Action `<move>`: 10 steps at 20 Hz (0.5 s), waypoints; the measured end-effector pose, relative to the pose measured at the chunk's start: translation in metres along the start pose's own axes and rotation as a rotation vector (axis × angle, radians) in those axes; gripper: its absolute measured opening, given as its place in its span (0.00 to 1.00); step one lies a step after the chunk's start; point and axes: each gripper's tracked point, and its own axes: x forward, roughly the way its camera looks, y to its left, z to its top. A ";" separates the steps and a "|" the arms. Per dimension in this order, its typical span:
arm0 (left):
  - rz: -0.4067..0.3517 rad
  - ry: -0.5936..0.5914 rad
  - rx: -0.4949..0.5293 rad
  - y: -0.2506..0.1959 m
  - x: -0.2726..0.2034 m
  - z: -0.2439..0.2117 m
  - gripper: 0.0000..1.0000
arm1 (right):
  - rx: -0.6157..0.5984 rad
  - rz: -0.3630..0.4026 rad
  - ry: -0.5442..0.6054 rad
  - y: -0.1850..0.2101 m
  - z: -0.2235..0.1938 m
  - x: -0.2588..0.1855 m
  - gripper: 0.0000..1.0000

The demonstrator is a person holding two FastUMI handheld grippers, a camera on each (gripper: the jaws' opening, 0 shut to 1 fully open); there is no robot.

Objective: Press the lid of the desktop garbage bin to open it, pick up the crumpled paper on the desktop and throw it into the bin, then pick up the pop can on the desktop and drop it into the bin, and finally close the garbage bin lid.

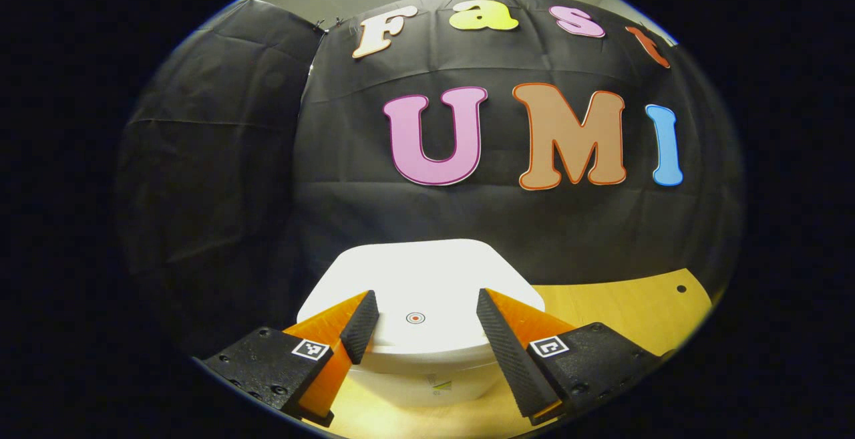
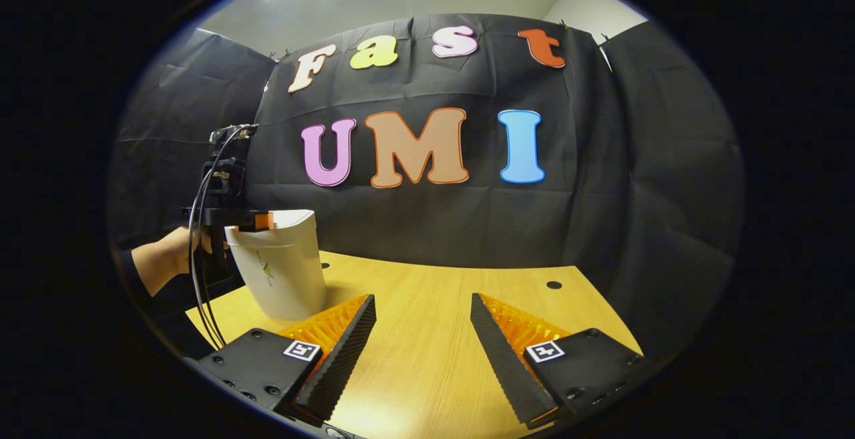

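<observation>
The white desktop bin stands right before my left gripper, its flat lid down and marked with a small round target. My left gripper is open, fingertips hovering at the lid's near edge on either side of the target. In the right gripper view the same bin stands at the left of the wooden table, with the left gripper over its lid and a hand holding it. My right gripper is open over bare table, with nothing between its fingers.
The wooden table runs to the black cloth wall behind, with small round holes near its back edge. Cables hang from the left gripper.
</observation>
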 end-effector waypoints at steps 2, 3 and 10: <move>-0.005 -0.004 0.004 -0.001 -0.002 0.003 0.93 | 0.009 0.013 0.012 0.006 -0.001 0.005 0.96; -0.019 -0.017 -0.007 -0.002 -0.003 0.007 0.93 | 0.012 0.011 0.005 0.007 0.007 0.007 0.96; -0.079 -0.163 -0.130 -0.014 -0.030 0.061 0.94 | 0.011 -0.052 -0.206 -0.014 0.077 -0.004 1.00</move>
